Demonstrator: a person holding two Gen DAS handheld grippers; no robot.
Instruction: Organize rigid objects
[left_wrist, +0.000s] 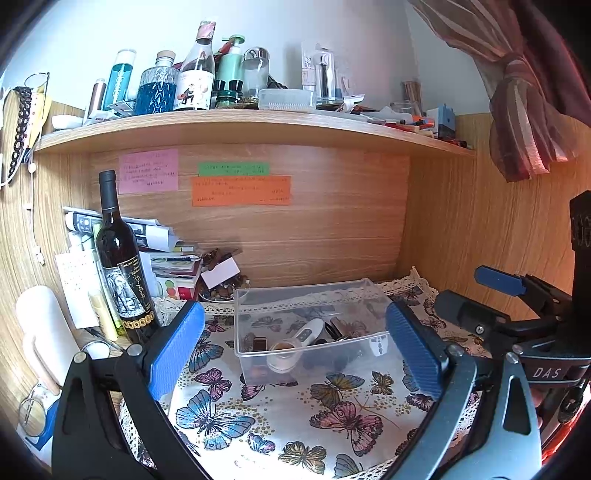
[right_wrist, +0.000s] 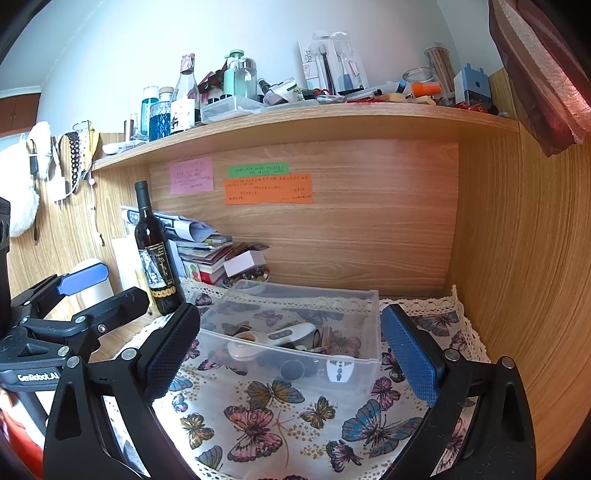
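Both tools are spread wide and carry nothing: the left tool and the right tool each frame the clear plastic bin from the near side, the bin sitting between their pads on the butterfly cloth that covers the counter. Inside the bin lie a white handheld device and several small dark items, too jumbled to name. The bin looks light, stiff and thin-walled, probably slick; its rim or a side wall seems the safest hold. Left of the bin and further back stands a wine bottle, heavy and fragile.
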